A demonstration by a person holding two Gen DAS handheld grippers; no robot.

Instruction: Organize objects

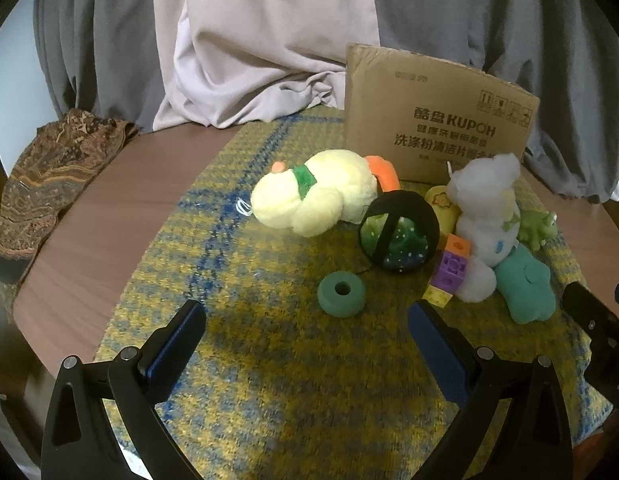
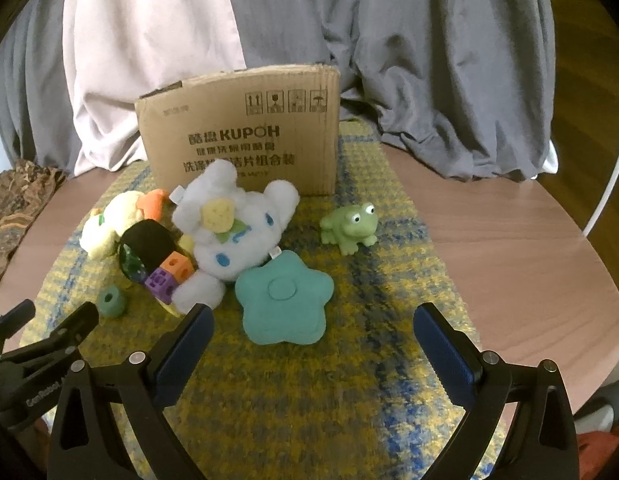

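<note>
1. Left gripper [image 1: 307,322]: jaws spread wide, nothing between them, low in the frame above the yellow-and-blue mat [image 1: 245,380]. The green ring [image 1: 342,293] lies flat just ahead of the jaws, slightly right of centre.
2. Right gripper [image 2: 313,326]: also spread wide and empty. The teal star cushion [image 2: 284,299] lies between and just beyond its fingers, centre of the frame.
3. The toys cluster mid-frame on the mat: yellow plush duck [image 1: 309,198], black-and-green ball [image 1: 398,232], white plush [image 2: 233,226] leaning over the coloured blocks [image 2: 170,274], and a green frog [image 2: 350,225] off to the right, apart from the rest.
4. The cardboard box [image 2: 245,140] stands upright behind the pile, upper centre. Its opening is not visible, so whether it holds anything cannot be told (it is probably the place to put the toys).
5. Step in hand, as I judge it: first pick. The star cushion is the easy one for the right gripper, since it is lined up and nothing rests on it.
6. Doing it well: lower until the pads straddle a lobe, not the full width, and close softly because the cushion will squash. Keep the left finger away from the white plush, which sits touching or nearly touching the cushion's upper left edge.
</note>
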